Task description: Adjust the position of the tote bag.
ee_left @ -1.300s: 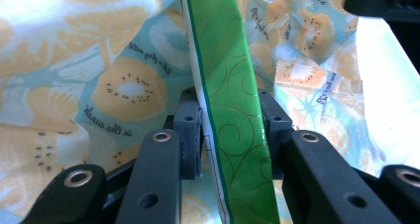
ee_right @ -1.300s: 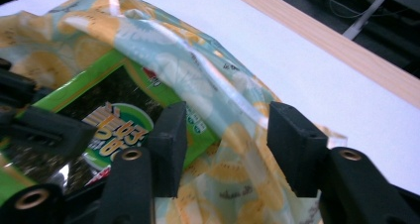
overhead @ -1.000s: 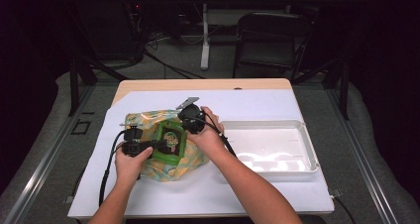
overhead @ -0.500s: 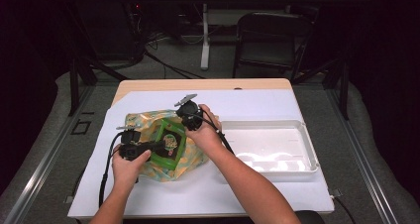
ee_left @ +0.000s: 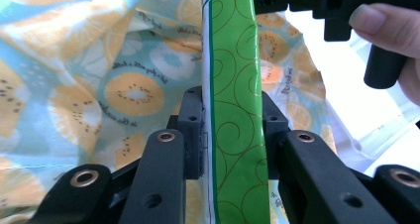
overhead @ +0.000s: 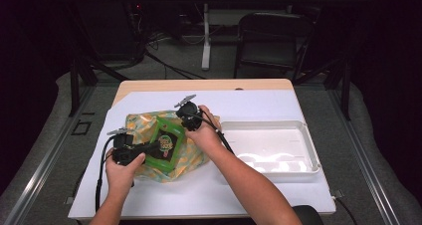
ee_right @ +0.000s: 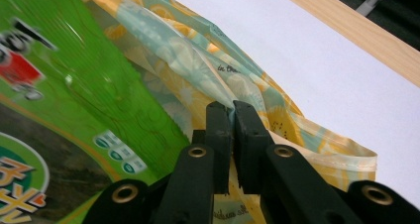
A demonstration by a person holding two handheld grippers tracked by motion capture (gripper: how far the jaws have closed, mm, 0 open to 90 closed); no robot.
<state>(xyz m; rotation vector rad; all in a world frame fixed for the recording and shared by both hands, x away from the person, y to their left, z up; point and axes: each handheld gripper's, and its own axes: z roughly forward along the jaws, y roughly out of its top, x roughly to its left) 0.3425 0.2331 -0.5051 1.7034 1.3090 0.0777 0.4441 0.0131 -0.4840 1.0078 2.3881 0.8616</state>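
Observation:
A green snack packet (overhead: 168, 146) lies half inside a fruit-print cloth bag (overhead: 142, 123) on the white table cover. My left gripper (overhead: 152, 148) is shut on the packet's near end. In the left gripper view both pads press the packet's (ee_left: 233, 85) narrow green sides, with the bag's cloth (ee_left: 99, 85) behind. My right gripper (overhead: 187, 127) pinches the bag's upper rim. In the right gripper view its pads (ee_right: 233, 115) hold a fold of the bag (ee_right: 198, 50) beside the packet (ee_right: 74, 85). Its jaws have just been opening slightly, with the cloth still between them.
A white plastic tray (overhead: 311, 153) stands to the right of the bag, close to my right forearm. Bare white cover (overhead: 259, 103) lies behind the bag and the tray. The table's wooden far edge (overhead: 199, 84) runs behind that. A folding chair stands beyond the table.
My left gripper has shifted a little to the left with the green packet in it, and more of the packet's face shows. The right hand has stayed at the bag's rim.

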